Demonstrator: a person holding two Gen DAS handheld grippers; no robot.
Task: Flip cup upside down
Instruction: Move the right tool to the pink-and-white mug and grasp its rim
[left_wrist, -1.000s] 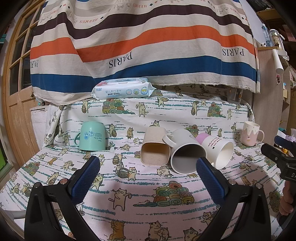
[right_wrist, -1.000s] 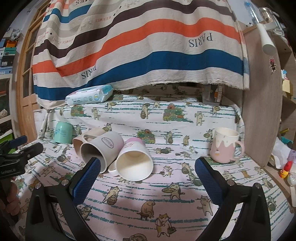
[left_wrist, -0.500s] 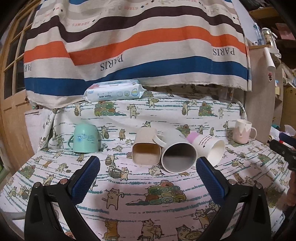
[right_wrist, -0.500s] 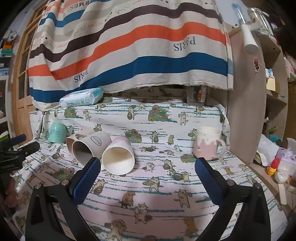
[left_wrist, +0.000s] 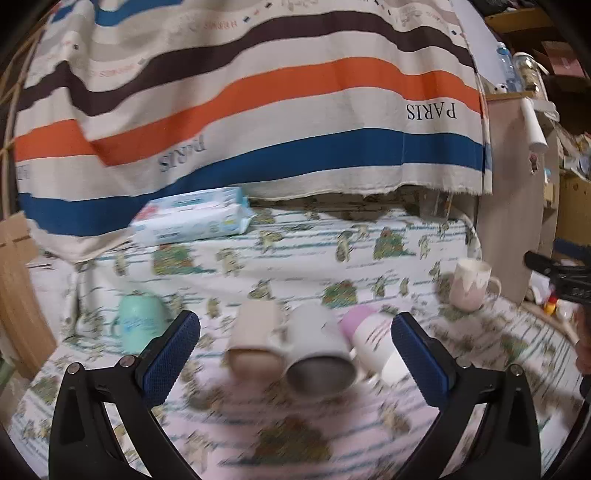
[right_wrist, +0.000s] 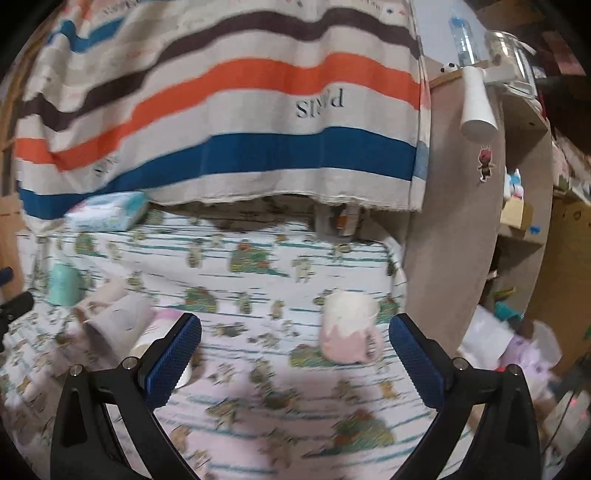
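Note:
A pink and white mug (right_wrist: 349, 330) stands upright on the cat-print cloth, just ahead of my right gripper (right_wrist: 294, 352), which is open and empty; the mug also shows far right in the left wrist view (left_wrist: 471, 288). Three cups lie on their sides in a row: beige (left_wrist: 255, 343), grey (left_wrist: 319, 360) and pink-white (left_wrist: 373, 341). They lie just ahead of my left gripper (left_wrist: 295, 354), which is open and empty. A mint cup (left_wrist: 142, 326) stands upside down at the left.
A pack of baby wipes (left_wrist: 192, 218) lies at the back of the table under a striped hanging cloth (left_wrist: 258, 110). A wooden cabinet side (right_wrist: 454, 236) borders the table on the right, with cluttered shelves behind it.
Both grippers have pulled back and tilted up, so the cups sit lower in view. The right view has swung right toward the pink and white mug. Both frames are now motion-blurred.

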